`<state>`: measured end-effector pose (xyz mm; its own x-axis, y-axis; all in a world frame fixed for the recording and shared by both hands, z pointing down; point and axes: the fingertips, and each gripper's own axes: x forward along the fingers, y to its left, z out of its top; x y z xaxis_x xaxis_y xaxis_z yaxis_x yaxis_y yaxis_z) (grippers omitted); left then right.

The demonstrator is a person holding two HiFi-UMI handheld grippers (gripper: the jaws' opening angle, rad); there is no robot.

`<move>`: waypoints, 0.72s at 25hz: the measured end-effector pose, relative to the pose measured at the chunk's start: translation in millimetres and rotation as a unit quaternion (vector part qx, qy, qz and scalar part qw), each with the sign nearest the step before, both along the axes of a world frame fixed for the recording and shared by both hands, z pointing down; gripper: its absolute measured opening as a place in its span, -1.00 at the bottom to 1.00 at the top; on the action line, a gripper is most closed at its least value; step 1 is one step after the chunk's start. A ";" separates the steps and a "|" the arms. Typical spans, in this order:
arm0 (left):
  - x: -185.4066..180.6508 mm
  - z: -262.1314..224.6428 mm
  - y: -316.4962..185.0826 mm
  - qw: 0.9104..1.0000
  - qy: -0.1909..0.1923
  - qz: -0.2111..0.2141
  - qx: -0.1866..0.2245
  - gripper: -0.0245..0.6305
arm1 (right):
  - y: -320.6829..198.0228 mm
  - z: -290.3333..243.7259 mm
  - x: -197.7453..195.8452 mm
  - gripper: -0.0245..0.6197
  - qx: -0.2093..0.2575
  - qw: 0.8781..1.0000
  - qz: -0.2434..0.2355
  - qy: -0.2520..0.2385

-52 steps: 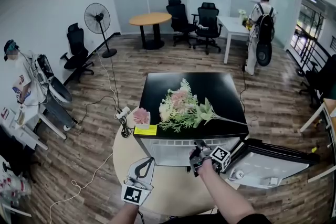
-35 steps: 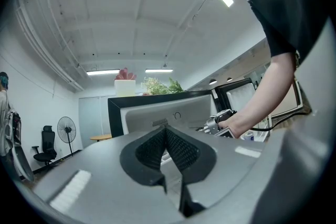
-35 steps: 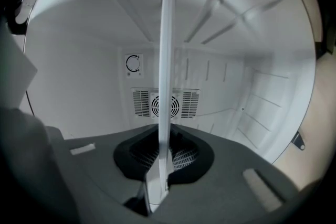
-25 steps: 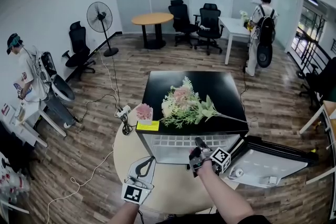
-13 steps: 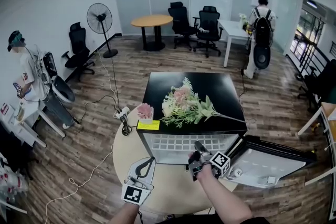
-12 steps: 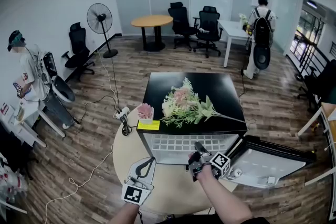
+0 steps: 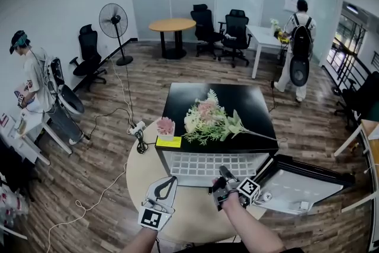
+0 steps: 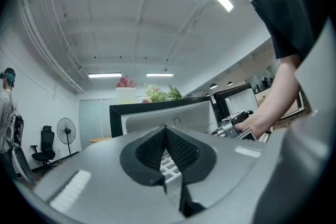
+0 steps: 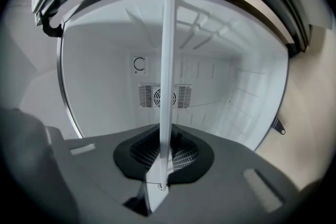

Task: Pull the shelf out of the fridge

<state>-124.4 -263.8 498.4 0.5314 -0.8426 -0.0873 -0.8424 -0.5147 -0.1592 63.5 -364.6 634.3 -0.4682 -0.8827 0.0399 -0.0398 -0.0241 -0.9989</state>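
Fridge (image 7: 249,98) on round beige mat (image 7: 142,170), wood-plank floor (image 7: 177,68), office chairs (image 7: 235,23) behind

Left gripper (image 7: 169,182) low, fingers (image 8: 181,152) together — right gripper (image 7: 224,172) forward on an outstretched forearm (image 7: 249,227), fingers clamped.

— What colours does the fridge (image 7: 237,95) have?
— Black on top, white inside. Its shelf (image 7: 204,164) is a white grid.
— And at twelve o'clock from the shelf?
— Flowers (image 7: 207,121), pink and cream with green leaves. At their eight o'clock is a yellow label (image 7: 168,141).
— The left gripper (image 7: 168,182) and right gripper (image 7: 224,172)?
— Both grey, with black-and-white square markers.
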 end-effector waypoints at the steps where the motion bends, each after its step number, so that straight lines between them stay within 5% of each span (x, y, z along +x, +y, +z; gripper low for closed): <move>1: 0.2 -0.6 -0.1 1.000 0.001 0.000 0.000 -0.93 | 3.2 0.0 -0.3 -0.81 -0.005 1.000 -0.001 0.002; 18: 1.3 -8.2 -2.0 1.000 0.006 0.013 0.012 -0.93 | 28.2 -0.1 0.5 -0.81 -0.015 1.000 0.002 0.007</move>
